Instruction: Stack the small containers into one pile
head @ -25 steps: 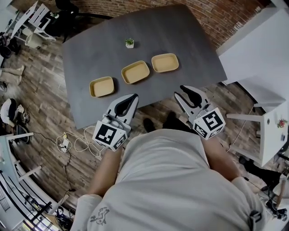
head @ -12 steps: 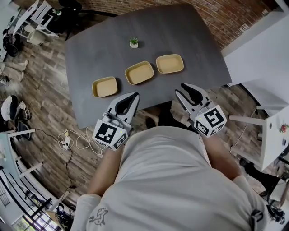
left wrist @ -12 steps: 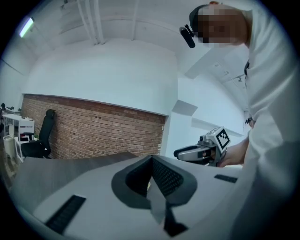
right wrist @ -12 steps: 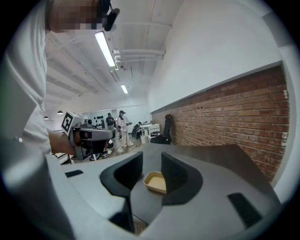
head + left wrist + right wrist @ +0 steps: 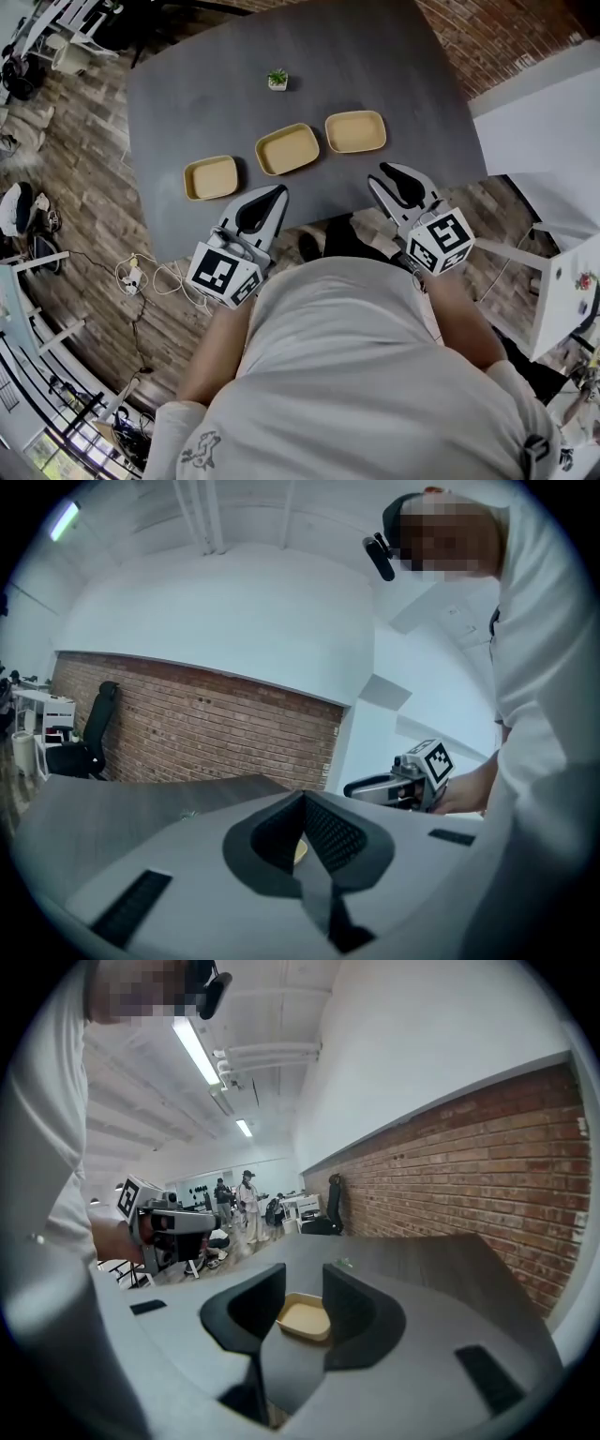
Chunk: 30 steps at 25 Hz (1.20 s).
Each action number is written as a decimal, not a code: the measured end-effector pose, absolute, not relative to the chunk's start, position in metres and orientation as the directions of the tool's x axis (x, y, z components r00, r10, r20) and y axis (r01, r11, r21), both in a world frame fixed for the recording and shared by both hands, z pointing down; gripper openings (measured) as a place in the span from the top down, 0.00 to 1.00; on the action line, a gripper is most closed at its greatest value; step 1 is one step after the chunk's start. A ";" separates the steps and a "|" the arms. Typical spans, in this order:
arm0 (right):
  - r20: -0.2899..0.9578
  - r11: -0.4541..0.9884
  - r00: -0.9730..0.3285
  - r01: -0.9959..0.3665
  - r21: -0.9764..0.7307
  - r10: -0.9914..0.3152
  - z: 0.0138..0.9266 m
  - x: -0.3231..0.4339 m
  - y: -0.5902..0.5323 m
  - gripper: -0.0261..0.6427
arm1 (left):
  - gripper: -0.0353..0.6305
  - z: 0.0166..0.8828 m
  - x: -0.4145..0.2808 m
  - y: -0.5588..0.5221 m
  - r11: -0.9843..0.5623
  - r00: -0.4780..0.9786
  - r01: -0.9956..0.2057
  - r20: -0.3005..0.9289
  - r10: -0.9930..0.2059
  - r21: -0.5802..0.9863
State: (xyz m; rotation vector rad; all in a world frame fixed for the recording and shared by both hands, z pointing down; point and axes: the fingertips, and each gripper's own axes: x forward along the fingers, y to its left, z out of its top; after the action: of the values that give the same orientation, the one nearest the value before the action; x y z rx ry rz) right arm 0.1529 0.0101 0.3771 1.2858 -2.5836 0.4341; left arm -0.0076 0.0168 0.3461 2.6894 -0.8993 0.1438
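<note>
Left container [image 5: 211,177], middle container [image 5: 287,148], right container [image 5: 355,131]: tan-yellow. Tabletop [image 5: 375,66]: plain dark grey. Left tool [image 5: 279,192] and right tool [image 5: 392,172]: grey bodies, black jaw faces, white cubes with black square markers. Plant [image 5: 277,76]: green, white pot. Floor [image 5: 84,159]: brown wood planks.

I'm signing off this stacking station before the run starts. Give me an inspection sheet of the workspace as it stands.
Surface: dark grey table, no spills seen.
Job's things: left container, middle container and right container, in a row, apart, none stacked.
Clutter: small potted plant beyond the middle container.
Grippers: left gripper jaw tips together, empty; right gripper jaws apart, empty; both at the table's near edge.
Cables: white cables and a power strip on the floor, left of the table.
Surroundings: wooden floor, brick wall, white table to the right; people far off.
</note>
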 end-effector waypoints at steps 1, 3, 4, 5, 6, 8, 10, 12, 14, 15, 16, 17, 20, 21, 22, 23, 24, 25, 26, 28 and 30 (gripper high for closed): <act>0.334 0.573 -0.592 -0.803 -0.167 -0.733 0.382 0.157 0.005 0.77 | 0.93 0.349 -0.005 0.012 -0.756 0.798 -0.603 0.194 -0.571 0.253; 0.351 0.572 -0.591 -0.803 -0.170 -0.726 0.390 0.166 -0.005 0.77 | 0.93 0.356 0.002 0.003 -0.752 0.795 -0.606 0.207 -0.570 0.257; 0.361 0.569 -0.589 -0.804 -0.172 -0.723 0.394 0.171 -0.011 0.77 | 0.93 0.361 0.005 -0.002 -0.750 0.793 -0.609 0.215 -0.570 0.256; 0.370 0.565 -0.586 -0.806 -0.175 -0.721 0.399 0.177 -0.016 0.77 | 0.93 0.367 0.009 -0.007 -0.748 0.789 -0.614 0.227 -0.571 0.254; 0.381 0.559 -0.581 -0.809 -0.179 -0.719 0.404 0.184 -0.021 0.77 | 0.93 0.374 0.012 -0.012 -0.745 0.785 -0.618 0.242 -0.570 0.251; 0.404 0.545 -0.571 -0.816 -0.190 -0.714 0.416 0.199 -0.030 0.77 | 0.93 0.388 0.020 -0.020 -0.739 0.779 -0.624 0.273 -0.564 0.254; 0.426 0.531 -0.562 -0.823 -0.202 -0.709 0.427 0.211 -0.040 0.81 | 0.93 0.398 0.028 -0.028 -0.735 0.781 -0.621 0.293 -0.552 0.271; 0.448 0.519 -0.553 -0.829 -0.208 -0.703 0.437 0.220 -0.049 0.81 | 0.93 0.408 0.035 -0.035 -0.730 0.781 -0.621 0.311 -0.542 0.286; 0.464 0.513 -0.548 -0.832 -0.213 -0.696 0.446 0.229 -0.060 0.81 | 0.93 0.418 0.042 -0.044 -0.722 0.776 -0.626 0.328 -0.539 0.295; 0.471 0.510 -0.547 -0.832 -0.216 -0.692 0.452 0.234 -0.065 0.81 | 0.93 0.423 0.046 -0.049 -0.719 0.773 -0.629 0.335 -0.538 0.296; 0.479 0.507 -0.545 -0.833 -0.220 -0.688 0.457 0.239 -0.069 0.81 | 0.93 0.427 0.050 -0.054 -0.716 0.771 -0.631 0.343 -0.537 0.297; 0.488 0.504 -0.544 -0.834 -0.225 -0.683 0.463 0.243 -0.073 0.81 | 0.93 0.431 0.054 -0.058 -0.714 0.769 -0.633 0.350 -0.535 0.298; 0.519 0.495 -0.541 -0.835 -0.241 -0.661 0.482 0.257 -0.081 0.81 | 0.93 0.443 0.065 -0.068 -0.713 0.766 -0.633 0.377 -0.521 0.301; 0.529 0.491 -0.540 -0.836 -0.246 -0.654 0.488 0.261 -0.085 0.81 | 0.93 0.448 0.068 -0.071 -0.712 0.764 -0.634 0.386 -0.517 0.302; 0.539 0.488 -0.540 -0.836 -0.251 -0.647 0.494 0.264 -0.088 0.81 | 0.93 0.453 0.071 -0.075 -0.709 0.761 -0.637 0.395 -0.515 0.304; 0.548 0.486 -0.539 -0.836 -0.255 -0.640 0.500 0.267 -0.091 0.81 | 0.93 0.458 0.072 -0.078 -0.703 0.758 -0.640 0.404 -0.513 0.308; 0.556 0.486 -0.539 -0.835 -0.257 -0.632 0.505 0.269 -0.094 0.81 | 0.93 0.463 0.074 -0.080 -0.698 0.754 -0.644 0.412 -0.512 0.313; 0.565 0.488 -0.540 -0.834 -0.258 -0.624 0.510 0.271 -0.097 0.81 | 0.93 0.468 0.076 -0.082 -0.693 0.751 -0.647 0.420 -0.509 0.317; 0.573 0.490 -0.541 -0.832 -0.259 -0.616 0.516 0.273 -0.099 0.81 | 0.93 0.473 0.078 -0.084 -0.690 0.749 -0.649 0.428 -0.506 0.320; 0.588 0.497 -0.543 -0.828 -0.259 -0.599 0.526 0.277 -0.104 0.80 | 0.93 0.481 0.083 -0.087 -0.689 0.746 -0.650 0.447 -0.495 0.322; 0.601 0.501 -0.544 -0.826 -0.258 -0.585 0.535 0.281 -0.109 0.80 | 0.93 0.488 0.088 -0.090 -0.688 0.744 -0.649 0.460 -0.485 0.324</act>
State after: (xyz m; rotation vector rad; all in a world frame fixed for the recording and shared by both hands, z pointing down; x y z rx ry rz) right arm 0.2810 -0.1089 0.5349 1.1631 -2.3090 0.7381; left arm 0.0880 -0.0903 0.4878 2.4714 -0.8605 0.4692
